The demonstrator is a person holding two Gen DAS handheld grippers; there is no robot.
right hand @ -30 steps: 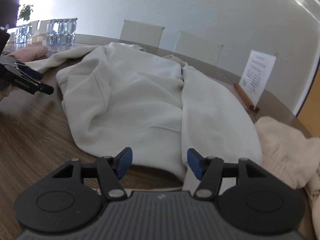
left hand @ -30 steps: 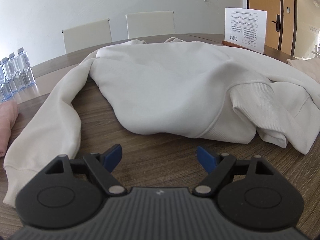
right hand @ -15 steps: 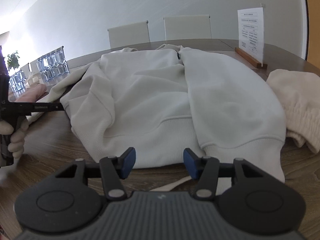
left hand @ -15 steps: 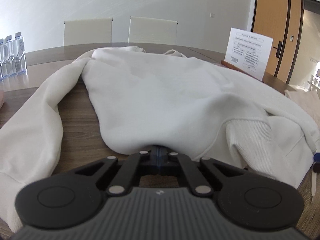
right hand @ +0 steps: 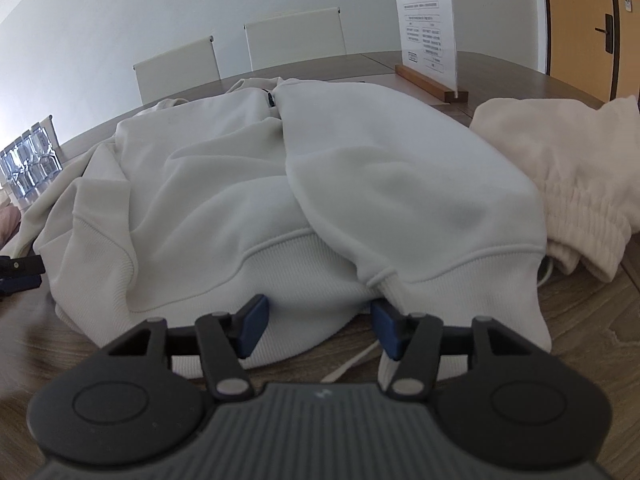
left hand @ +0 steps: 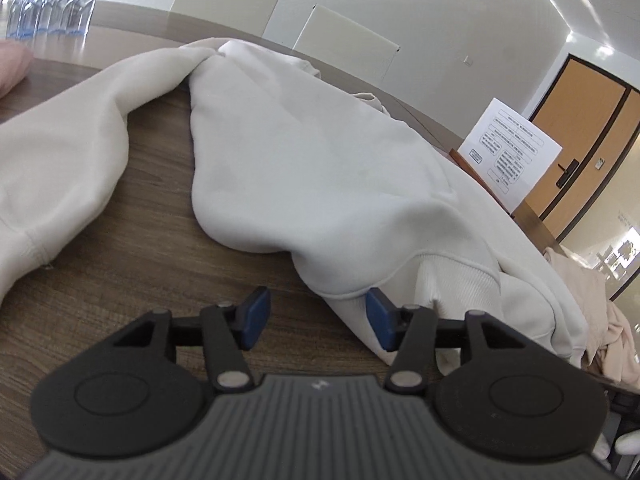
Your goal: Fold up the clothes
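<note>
1. Lying rumpled on the table (left hand: 132, 264): cream sweatshirt (right hand: 248, 200), one sleeve (left hand: 60, 152) flung out.
2. Left gripper (left hand: 316, 316) and right gripper (right hand: 318, 324): both gaped, empty, at hem.
3. Risk: pinching one layer could drag folds askew.

Sweatshirt (left hand: 320, 168) lay spread across the middle of the table (left hand: 152, 240), hem toward the near edge, collar toward the far edge. One sleeve (left hand: 60, 148) ran out along the table to the left. Second garment (right hand: 568, 176) sat bunched at the right, touching the sweatshirt's right side. Sign stand (right hand: 430, 40) stood behind that, near the far right edge. Water bottles (left hand: 52, 0) grouped at the far left corner. Two chairs (right hand: 236, 60) stood behind the far edge.
</note>
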